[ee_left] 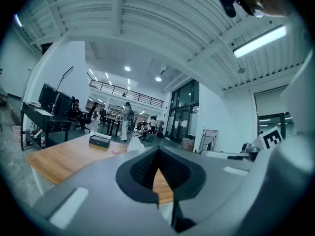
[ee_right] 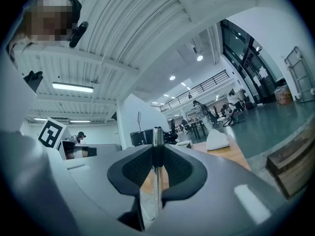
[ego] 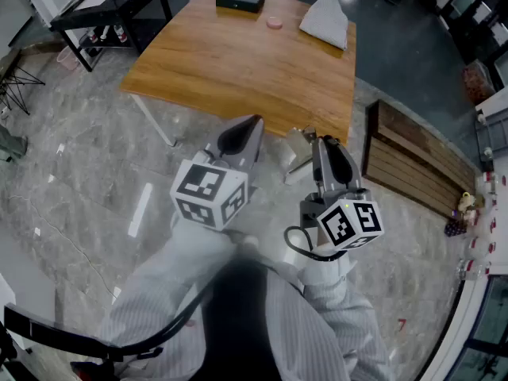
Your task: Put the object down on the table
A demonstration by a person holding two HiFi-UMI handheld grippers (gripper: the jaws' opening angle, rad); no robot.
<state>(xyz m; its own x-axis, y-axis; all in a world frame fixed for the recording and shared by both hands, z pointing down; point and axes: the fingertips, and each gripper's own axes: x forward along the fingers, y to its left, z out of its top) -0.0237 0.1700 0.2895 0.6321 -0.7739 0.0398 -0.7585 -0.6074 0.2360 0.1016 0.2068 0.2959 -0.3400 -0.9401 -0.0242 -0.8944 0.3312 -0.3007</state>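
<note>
My right gripper (ego: 317,141) is shut on a thin, flat, pale object (ego: 299,146), held in the air above the floor just short of the wooden table's (ego: 230,62) near edge. In the right gripper view the object (ee_right: 157,136) stands edge-on between the pads and sticks out past the fingertips of the gripper (ee_right: 156,156). My left gripper (ego: 252,127) hovers beside it on the left, shut, with nothing between its jaws. In the left gripper view the closed gripper (ee_left: 157,154) points toward the table (ee_left: 54,159).
On the table's far side lie a black box (ego: 240,0), a small pink disc (ego: 274,23) and a grey-white cloth bundle (ego: 327,21). A slatted wooden bench (ego: 413,161) stands on the floor to the right. A black desk (ego: 111,6) stands at the far left.
</note>
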